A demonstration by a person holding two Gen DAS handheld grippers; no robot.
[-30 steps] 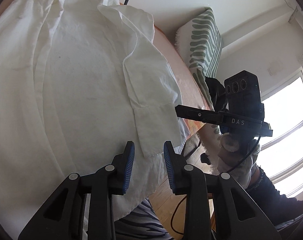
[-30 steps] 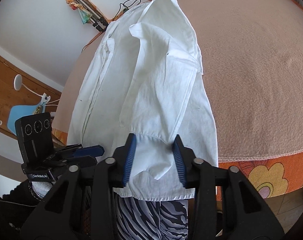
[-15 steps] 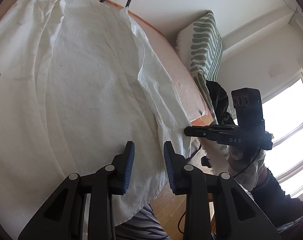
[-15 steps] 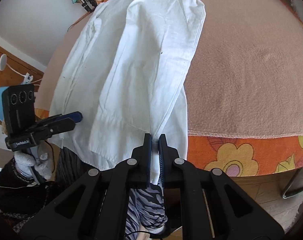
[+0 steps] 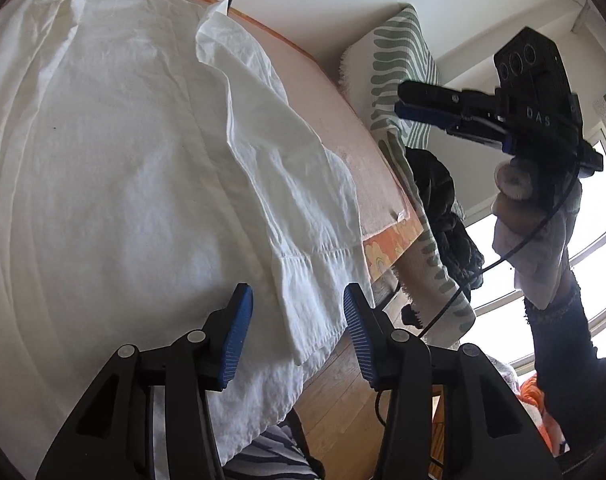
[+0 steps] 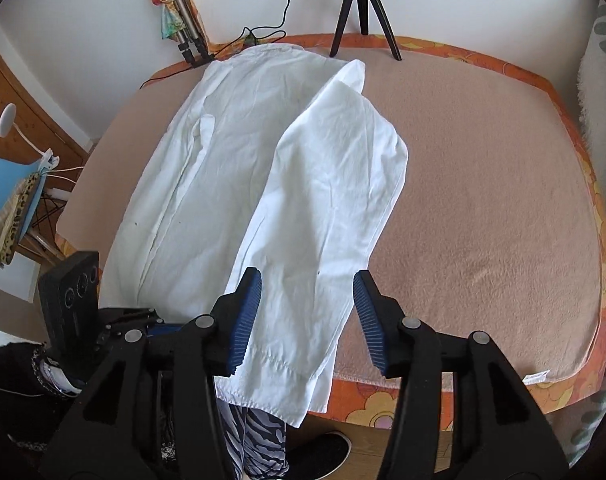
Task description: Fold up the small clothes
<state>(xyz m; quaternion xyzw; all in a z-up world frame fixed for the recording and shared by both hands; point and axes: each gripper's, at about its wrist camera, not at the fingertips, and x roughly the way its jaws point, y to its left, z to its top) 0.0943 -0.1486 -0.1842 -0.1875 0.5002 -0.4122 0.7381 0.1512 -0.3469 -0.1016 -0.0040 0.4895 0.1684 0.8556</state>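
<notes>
A white shirt (image 6: 223, 184) lies spread on the pink blanket-covered table (image 6: 483, 200). Its right sleeve (image 6: 323, 200) is folded down along the body, with the cuff (image 6: 275, 380) hanging over the near table edge. In the left wrist view the shirt (image 5: 123, 180) fills the left and the cuff (image 5: 323, 304) lies between my fingers. My left gripper (image 5: 297, 332) is open over the cuff. My right gripper (image 6: 307, 320) is open and empty above the sleeve's lower part; it also shows lifted at the right of the left wrist view (image 5: 407, 100).
A black tripod (image 6: 363, 8) and a folded tripod (image 6: 183, 28) stand at the table's far edge. A green-patterned cushion (image 5: 399, 80) and dark clothing (image 5: 443, 200) sit off the right side. A blue chair (image 6: 11, 188) is left. My striped trouser legs (image 6: 255, 432) stand at the near edge.
My right gripper has opened and let go of the sleeve, then lifted up and back. The sleeve now lies flat along the shirt. My left gripper has opened wider.
</notes>
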